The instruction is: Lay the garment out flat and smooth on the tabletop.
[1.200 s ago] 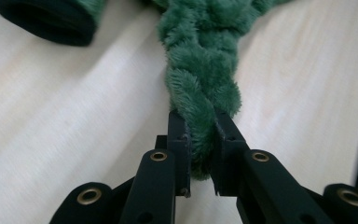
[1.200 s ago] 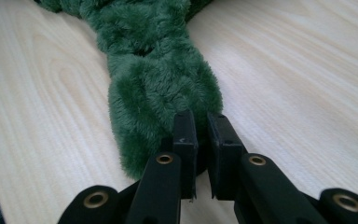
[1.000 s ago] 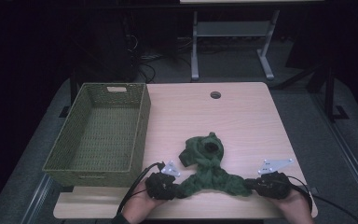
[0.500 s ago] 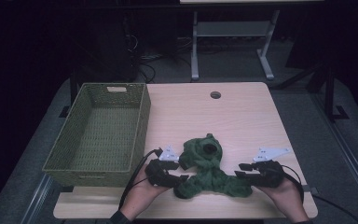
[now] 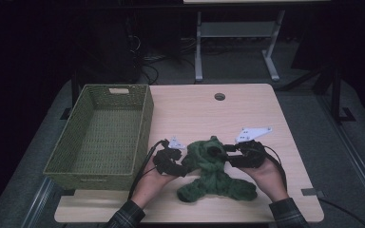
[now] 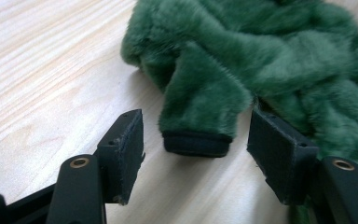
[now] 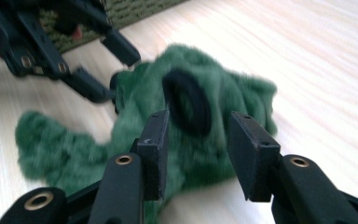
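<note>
L gripper [image 6: 196, 154] jaws just been opening, now apart; black-edged cuff of green garment [image 5: 214, 168] lies between them, untouched; R gripper [image 7: 198, 154] jaws also just been opening, apart, fur bunched just ahead w/ black ring; basket [image 5: 102, 137] left of L gripper.

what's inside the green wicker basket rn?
The wicker basket looks empty: its woven floor is bare in the high view. The strip just behind its near wall is hidden. The green fuzzy garment lies outside it, on the table.
</note>
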Demonstrator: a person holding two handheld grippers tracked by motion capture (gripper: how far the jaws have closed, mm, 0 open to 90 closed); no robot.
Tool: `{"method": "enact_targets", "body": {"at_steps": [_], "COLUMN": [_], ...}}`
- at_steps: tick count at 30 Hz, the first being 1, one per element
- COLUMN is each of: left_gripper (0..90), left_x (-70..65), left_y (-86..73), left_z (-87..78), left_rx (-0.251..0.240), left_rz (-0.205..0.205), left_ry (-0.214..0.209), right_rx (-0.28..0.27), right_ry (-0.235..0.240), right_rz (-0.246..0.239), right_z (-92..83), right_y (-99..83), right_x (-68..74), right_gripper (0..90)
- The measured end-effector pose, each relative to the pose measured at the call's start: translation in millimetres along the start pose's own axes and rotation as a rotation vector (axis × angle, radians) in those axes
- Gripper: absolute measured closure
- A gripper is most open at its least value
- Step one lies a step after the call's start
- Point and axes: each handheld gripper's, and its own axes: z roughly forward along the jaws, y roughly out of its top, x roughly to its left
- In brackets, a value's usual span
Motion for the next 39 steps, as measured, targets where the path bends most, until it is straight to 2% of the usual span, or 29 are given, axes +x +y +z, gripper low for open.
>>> {"method": "enact_targets", "body": {"at_steps": [1,6,7,8,9,10,11,13,20,22,24,26,28,31,32,33,36,37,38,39], "left_gripper": [35.4,38.1,46.8,46.8,59.7,66.8,66.8,77.6,79.4,79.6,79.8,79.8,80.0,80.0,80.0,80.0,79.9,79.9,79.9,79.9], "left_x": [0.8,4.0,4.3,4.0,4.1,3.7,3.1,2.5,1.3,1.3,2.8,3.8,4.1,1.3,0.6,-0.4,-2.3,-2.6,-2.4,-2.5], "left_y": [-0.2,0.1,0.2,0.5,0.9,1.3,2.4,5.4,15.2,18.4,22.0,25.8,29.4,32.3,32.6,32.5,30.5,29.4,28.5,27.3], "left_z": [1.6,9.8,11.3,12.6,13.4,13.5,12.7,11.0,1.7,-1.9,-5.7,-9.2,-11.9,-10.7,-8.8,-6.0,4.6,7.8,11.1,13.7], "left_rx": [0.002,0.013,0.018,0.021,0.024,0.024,0.023,0.021,-0.035,-0.060,-0.071,-0.086,-0.098,-0.087,-0.076,-0.062,-0.013,0.002,0.016,0.030], "left_rz": [-0.003,0.001,0.004,0.004,0.019,0.031,0.033,0.045,0.062,0.053,0.056,0.053,0.065,0.077,0.084,0.089,0.099,0.099,0.102,0.101], "left_ry": [0.000,-0.011,-0.018,-0.030,-0.035,-0.043,-0.049,-0.051,-0.018,-0.008,-0.001,0.004,0.009,0.011,0.007,0.005,-0.011,-0.015,-0.020,-0.024], "right_rx": [0.012,0.010,0.027,0.027,0.029,0.020,0.020,0.010,-0.032,-0.046,-0.063,-0.067,-0.061,-0.039,0.001,0.017,0.086,0.086,0.127,0.127], "right_ry": [0.007,0.017,0.017,0.017,0.000,0.000,0.000,-0.008,-0.029,-0.043,-0.045,-0.051,-0.045,-0.030,-0.028,-0.023,-0.020,-0.020,-0.011,-0.011], "right_rz": [-0.002,-0.021,-0.020,-0.020,-0.023,-0.023,-0.023,-0.025,0.000,0.004,0.038,0.045,0.076,0.106,0.125,0.131,0.142,0.142,0.153,0.153], "right_z": [6.0,14.8,19.2,19.2,21.2,20.6,20.6,16.0,-3.6,-12.7,-26.6,-30.3,-35.7,-36.4,-32.4,-29.7,-20.9,-20.9,-14.9,-14.9], "right_y": [6.8,15.2,16.5,16.5,16.0,15.2,15.2,13.5,7.0,2.4,-7.3,-11.7,-22.1,-39.0,-49.9,-55.3,-66.9,-66.9,-71.7,-71.7], "right_x": [0.2,2.6,3.2,3.2,3.3,2.6,2.6,0.5,-10.5,-16.6,-27.0,-30.3,-36.4,-42.5,-44.1,-44.8,-44.2,-44.2,-44.7,-44.7], "right_gripper": [57.3,58.6,65.5,65.5,77.9,79.6,79.6,82.0,82.3,82.3,82.3,82.4,82.7,82.9,83.2,83.3,83.3,83.3,83.4,83.4]}}
